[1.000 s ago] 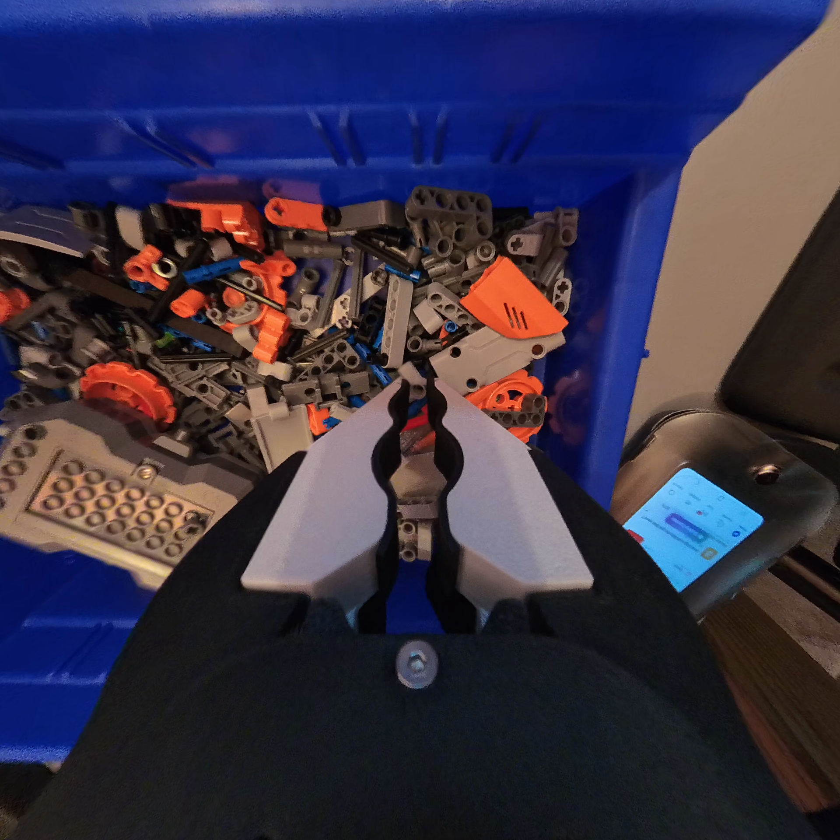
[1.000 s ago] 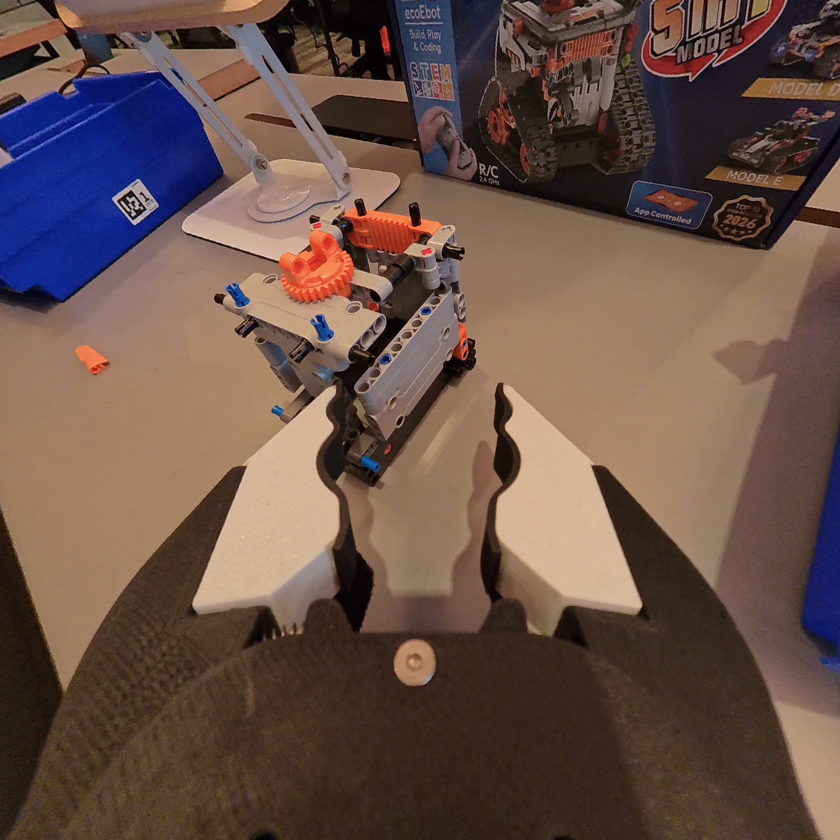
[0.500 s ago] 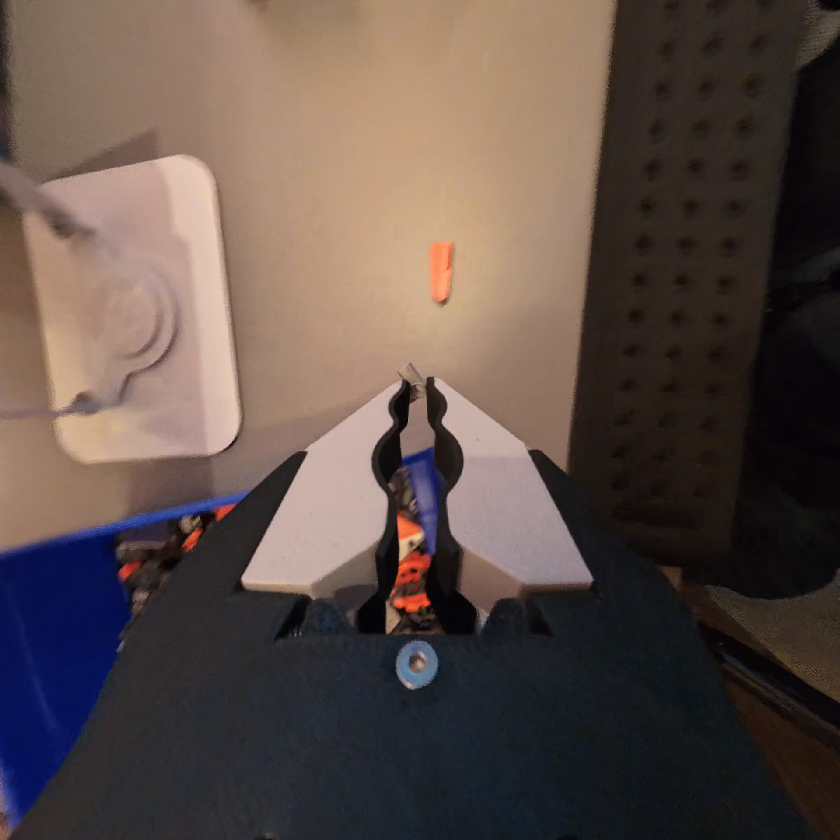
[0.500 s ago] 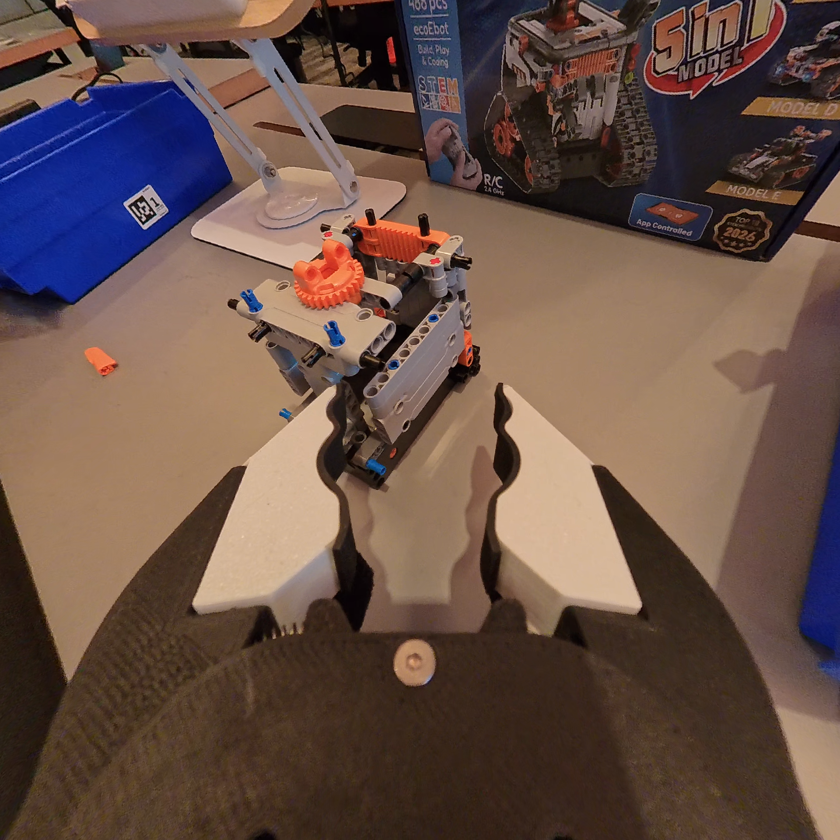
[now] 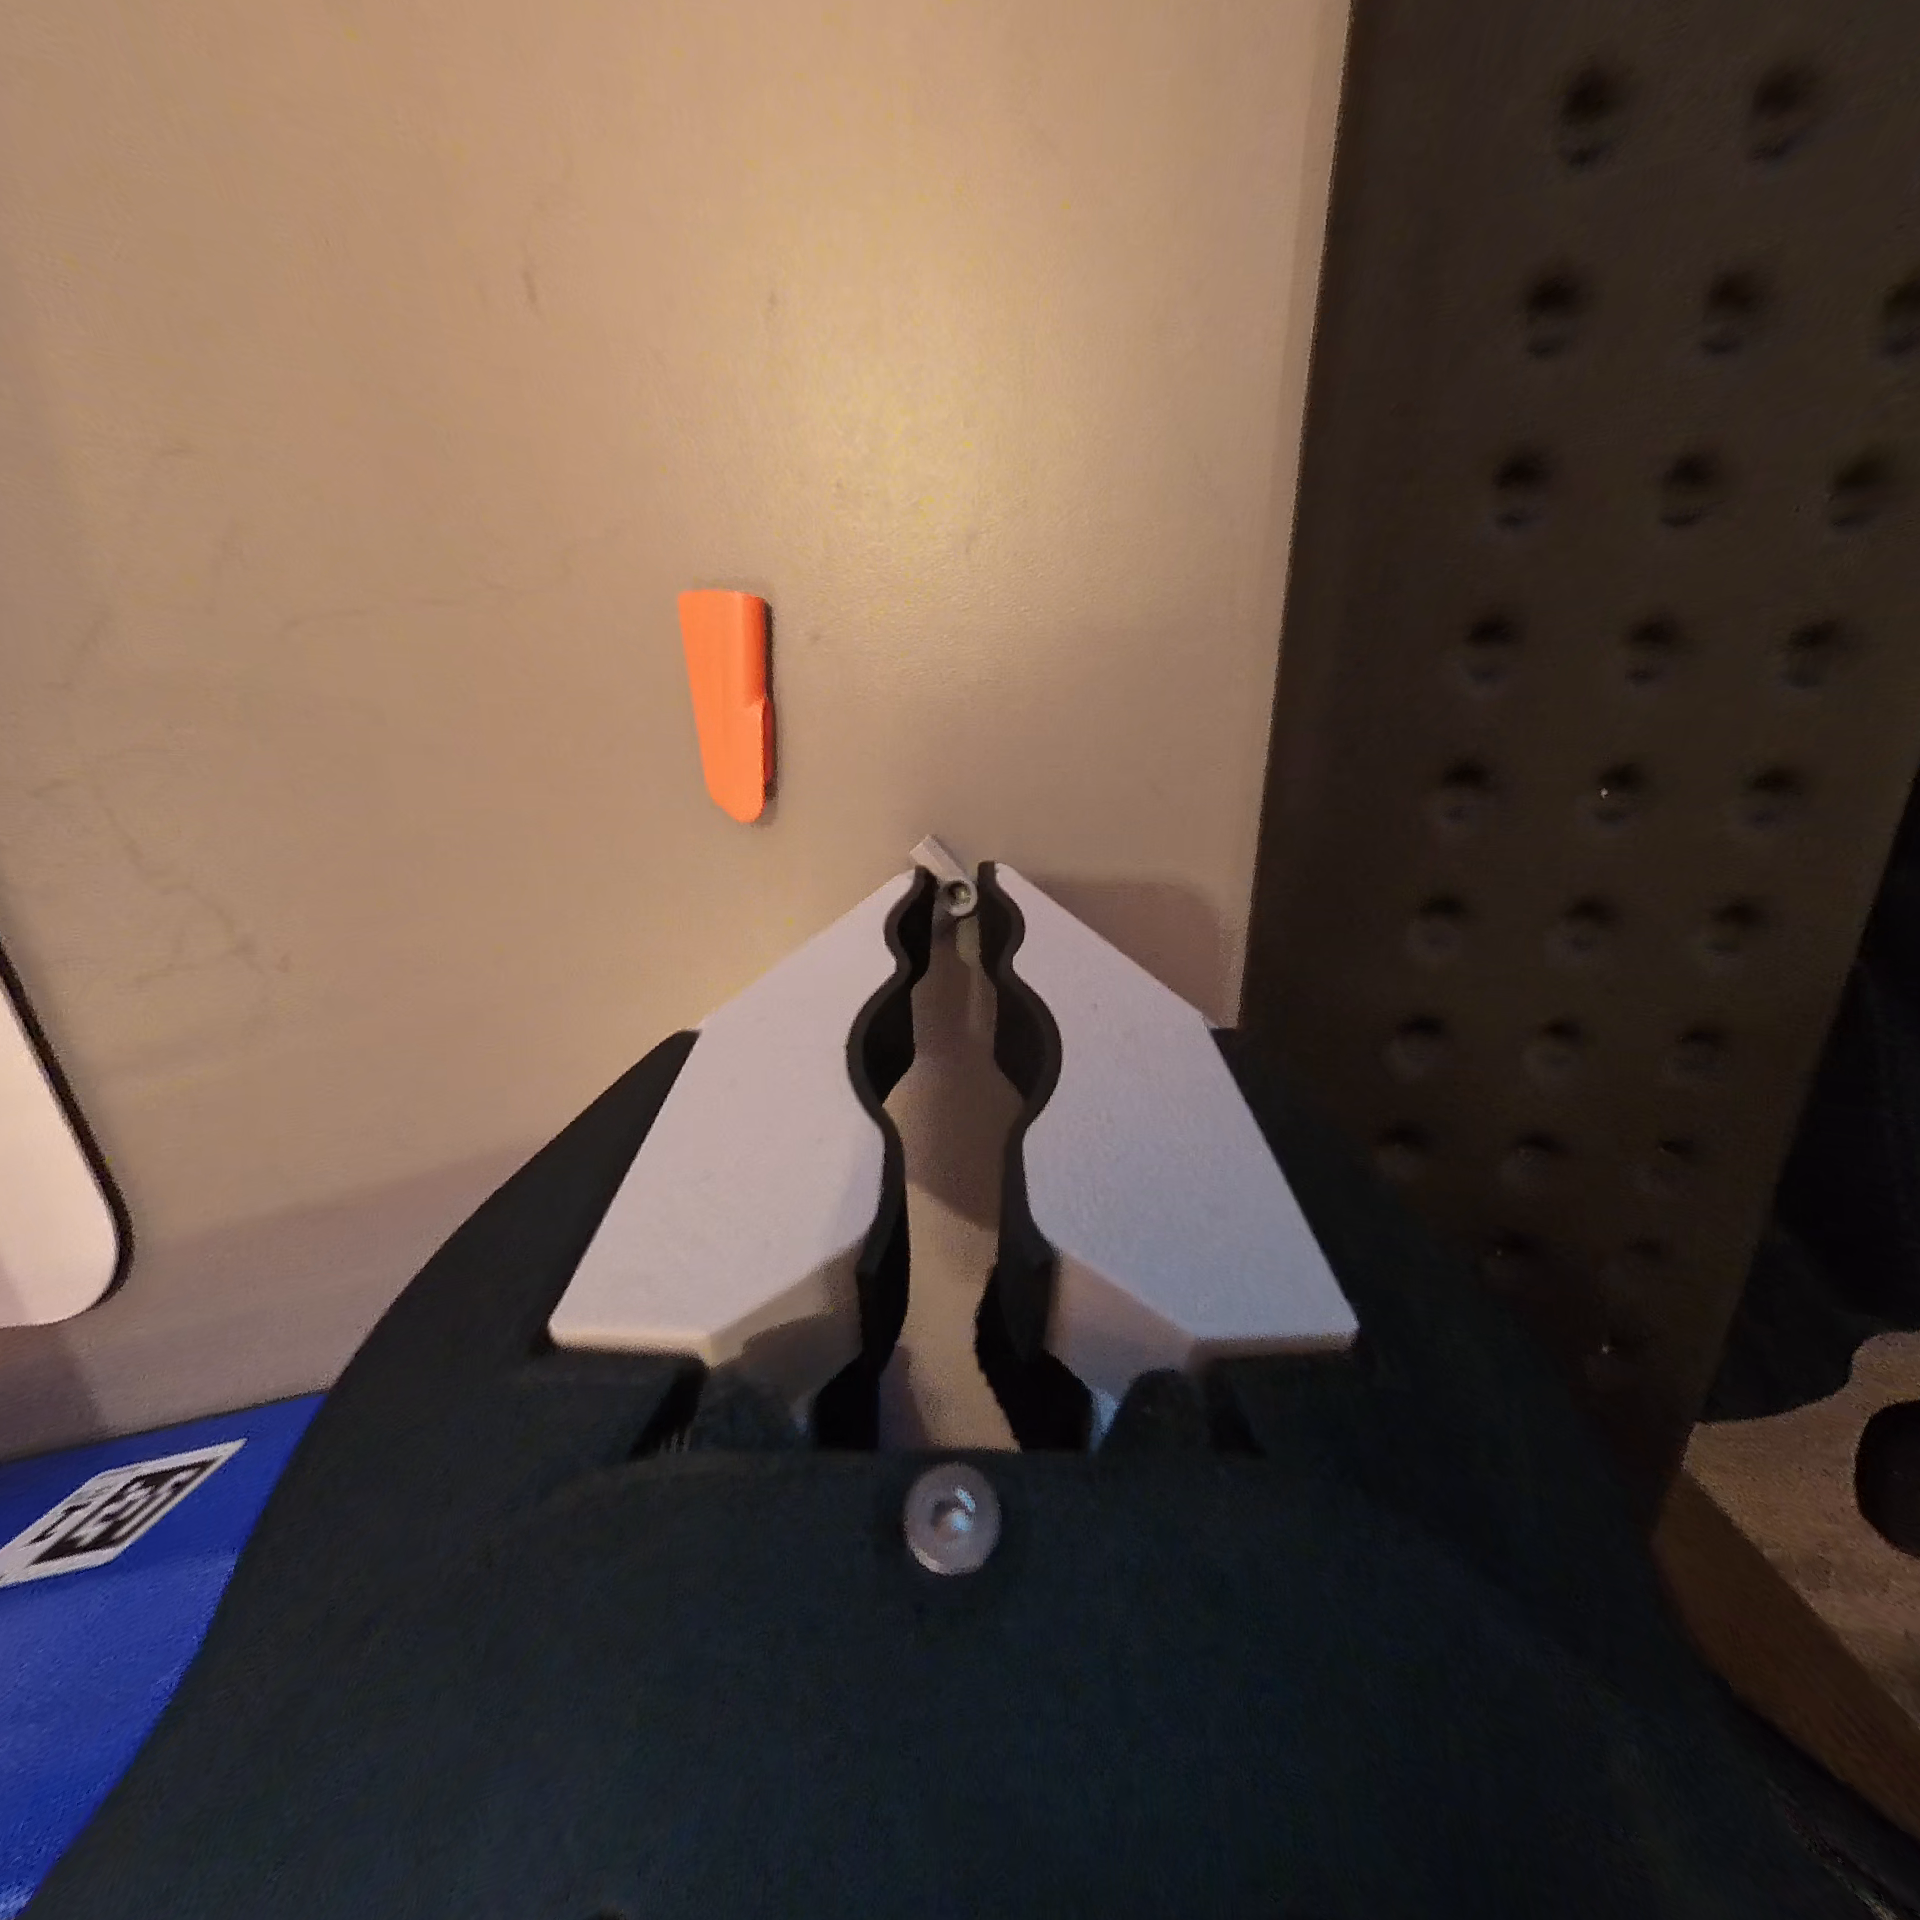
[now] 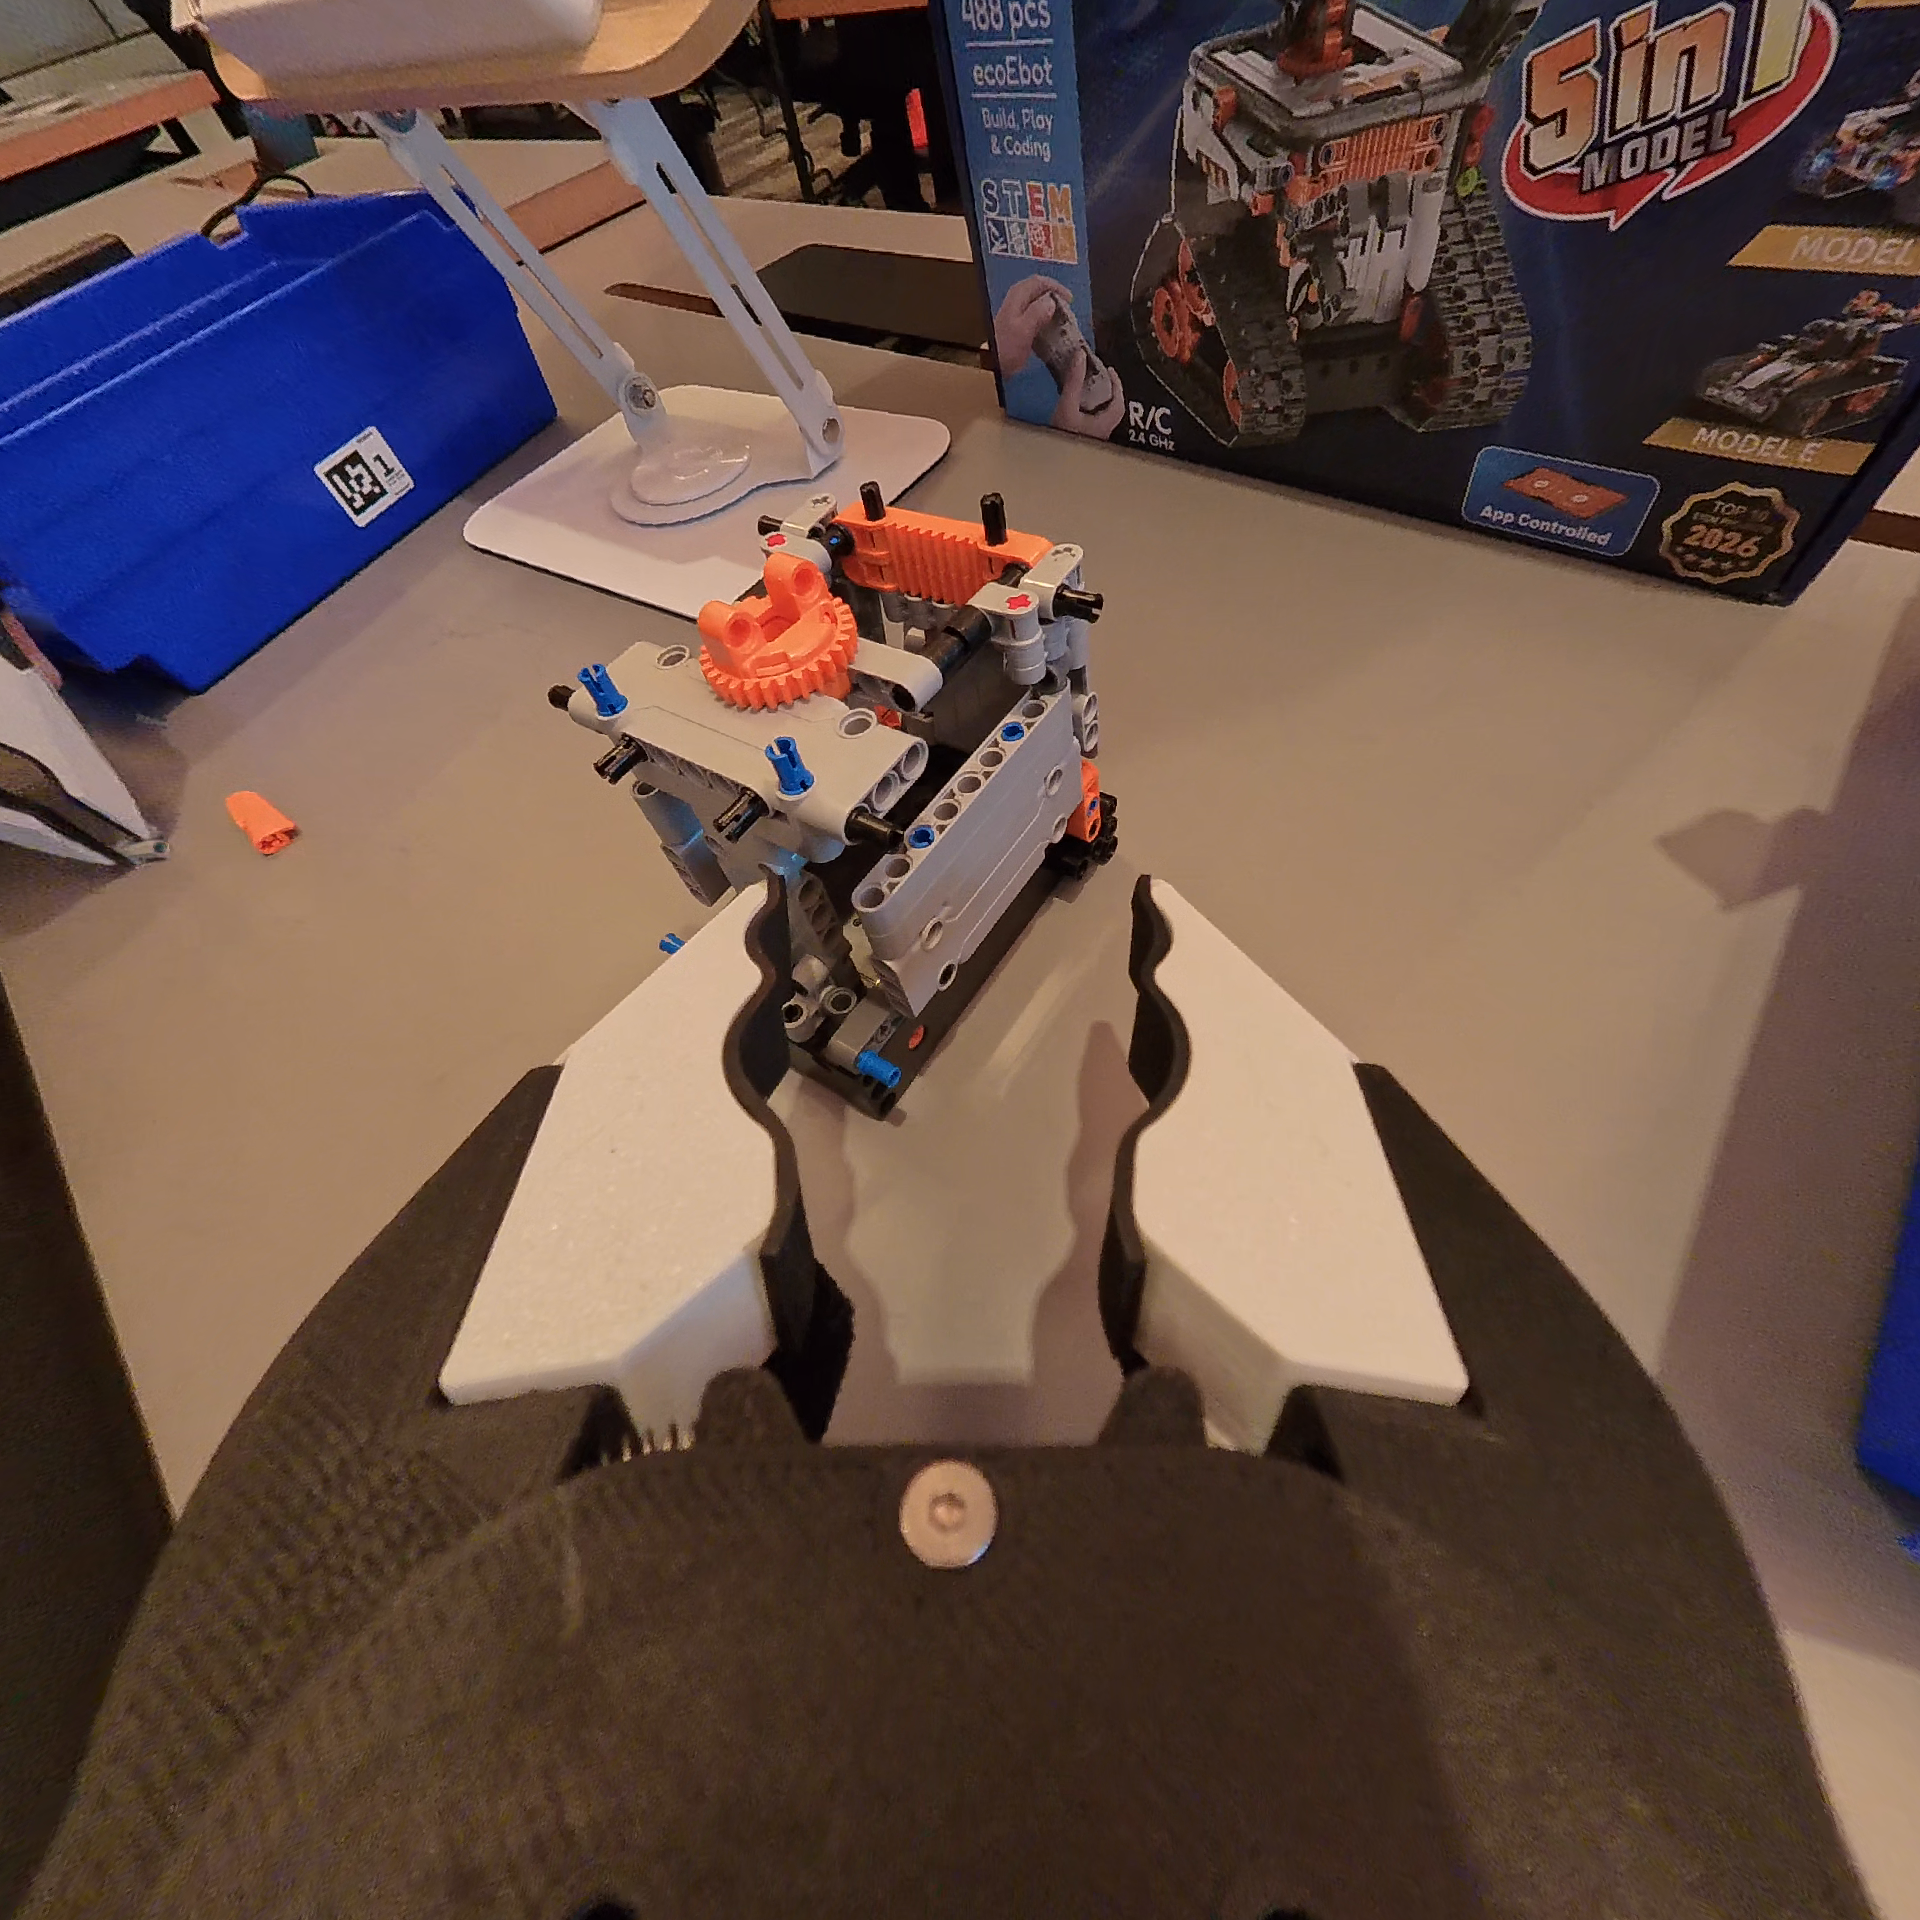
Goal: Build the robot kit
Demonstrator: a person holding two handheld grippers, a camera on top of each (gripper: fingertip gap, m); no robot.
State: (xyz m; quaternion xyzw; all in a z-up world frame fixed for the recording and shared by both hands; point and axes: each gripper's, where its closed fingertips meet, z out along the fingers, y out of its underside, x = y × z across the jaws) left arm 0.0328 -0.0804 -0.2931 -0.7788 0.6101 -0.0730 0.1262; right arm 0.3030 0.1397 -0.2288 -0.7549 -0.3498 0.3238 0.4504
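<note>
My left gripper [image 5: 951, 883] is shut on a small grey building piece [image 5: 948, 881], held at its tips above the beige table [image 5: 520, 312]. A loose orange piece [image 5: 729, 704] lies on the table just ahead and left of the tips; it also shows in the right wrist view [image 6: 260, 821]. My right gripper [image 6: 951, 904] is open and empty, low over the table. A half-built grey, orange and black brick model [image 6: 862, 769] stands just ahead of it, its near corner between my fingers. The left gripper's tip shows at the left edge [image 6: 62, 790].
A blue parts bin [image 6: 239, 436] with a square marker sits at the left, its corner also in the left wrist view [image 5: 125, 1558]. A white lamp base [image 6: 717, 488] and a large toy box [image 6: 1455, 260] stand behind the model. A dark perforated panel [image 5: 1610, 623] is at right. One gripper's finger ends stand about 35 cm off the other's.
My left gripper lifted out of the blue bin with the small grey piece and swung over the table toward the orange piece. My right gripper crept closer to the model.
</note>
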